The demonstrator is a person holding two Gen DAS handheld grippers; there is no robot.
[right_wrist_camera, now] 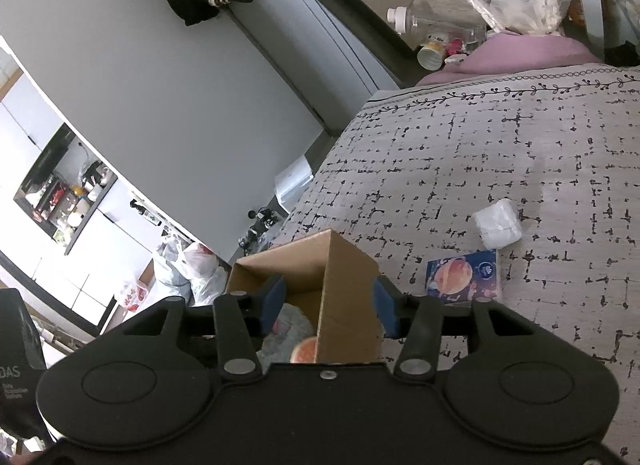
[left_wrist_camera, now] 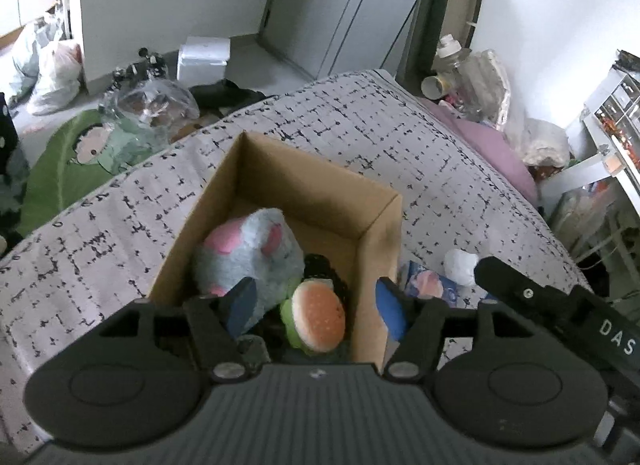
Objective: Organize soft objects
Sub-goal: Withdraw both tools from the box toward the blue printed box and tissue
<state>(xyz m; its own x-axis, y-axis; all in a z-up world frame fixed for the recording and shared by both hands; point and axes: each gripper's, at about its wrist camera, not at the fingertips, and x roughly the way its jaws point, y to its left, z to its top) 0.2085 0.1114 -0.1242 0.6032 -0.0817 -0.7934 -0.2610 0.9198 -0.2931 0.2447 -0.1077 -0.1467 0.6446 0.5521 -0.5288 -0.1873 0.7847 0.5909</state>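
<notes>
An open cardboard box (left_wrist_camera: 382, 221) (right_wrist_camera: 348, 285) stands on the patterned bed cover (left_wrist_camera: 360, 125). Inside lie a blue-grey plush with pink ears (left_wrist_camera: 248, 253), a burger plush (left_wrist_camera: 318, 317) and something black (left_wrist_camera: 320, 265). My left gripper (left_wrist_camera: 316, 307) hangs open above the box's near end, over the burger plush, with nothing gripped. My right gripper (right_wrist_camera: 329, 309) is open too and straddles the box's corner wall without pressing on it. To the right of the box, on the cover, lie a white soft bundle (left_wrist_camera: 460, 267) (right_wrist_camera: 497, 225) and a blue printed pack (left_wrist_camera: 428, 283) (right_wrist_camera: 464, 277).
A purple pillow (left_wrist_camera: 492, 145) and clutter with a plastic bottle (right_wrist_camera: 432, 21) sit at the bed's far end. A green leaf-shaped cushion (left_wrist_camera: 60, 177) and plastic bags (left_wrist_camera: 56, 73) lie on the floor to the left. White shelving (left_wrist_camera: 612, 137) stands on the right.
</notes>
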